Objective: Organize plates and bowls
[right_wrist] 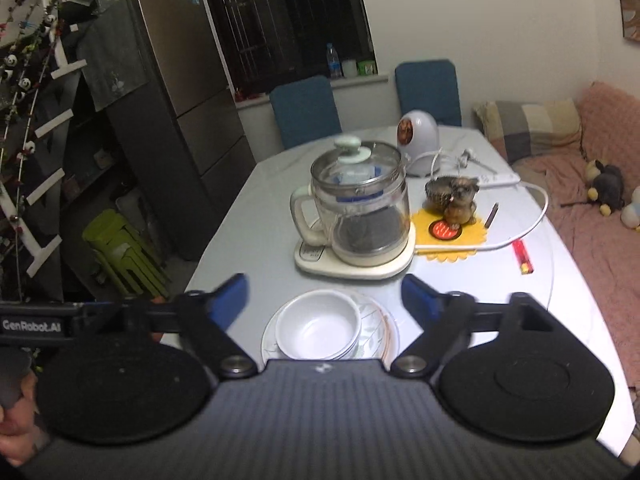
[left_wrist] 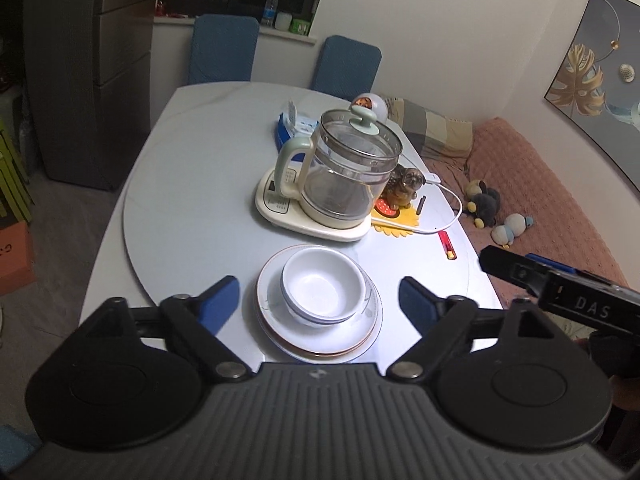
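White bowls (left_wrist: 323, 291) sit nested and upright on a stack of white plates (left_wrist: 320, 340) with thin coloured rims and a faint leaf pattern. The stack lies between and just beyond the left gripper (left_wrist: 320, 300) fingertips, untouched.

In the right wrist view the bowls (right_wrist: 318, 324) and plates (right_wrist: 376, 330) sit between the right gripper (right_wrist: 324, 300) fingertips, also untouched.

bowls (left_wrist: 323, 289): white, blue rim lines | plates (left_wrist: 320, 334): white, grey leaf print, brown edge | coaster (right_wrist: 450, 236): yellow
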The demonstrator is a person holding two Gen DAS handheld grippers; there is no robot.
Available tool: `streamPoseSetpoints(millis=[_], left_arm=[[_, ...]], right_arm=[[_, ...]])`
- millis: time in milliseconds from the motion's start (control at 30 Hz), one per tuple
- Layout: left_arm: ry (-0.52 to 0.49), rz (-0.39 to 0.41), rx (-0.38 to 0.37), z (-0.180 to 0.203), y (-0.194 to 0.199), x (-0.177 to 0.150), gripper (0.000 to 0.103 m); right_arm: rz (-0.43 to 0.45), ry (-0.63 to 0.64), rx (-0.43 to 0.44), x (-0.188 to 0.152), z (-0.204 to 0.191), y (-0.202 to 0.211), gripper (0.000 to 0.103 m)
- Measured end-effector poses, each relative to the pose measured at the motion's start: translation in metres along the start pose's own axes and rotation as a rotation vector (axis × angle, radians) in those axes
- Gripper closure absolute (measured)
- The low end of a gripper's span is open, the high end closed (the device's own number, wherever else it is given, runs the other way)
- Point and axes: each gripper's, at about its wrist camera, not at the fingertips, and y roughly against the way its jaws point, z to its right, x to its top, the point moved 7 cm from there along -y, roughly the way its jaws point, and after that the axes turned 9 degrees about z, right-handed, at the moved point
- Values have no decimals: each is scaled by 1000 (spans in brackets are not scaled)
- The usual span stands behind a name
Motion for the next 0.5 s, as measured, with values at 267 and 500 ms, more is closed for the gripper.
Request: streamPoseSetpoints(millis=[267,500], left_arm=[[12,28,53,6,49,-20,4],[14,20,77,16,79,-54,4]], right_arm=[[14,-15,-19,-12,14,41,15],[16,-32,-27,-33,19,80,15]])
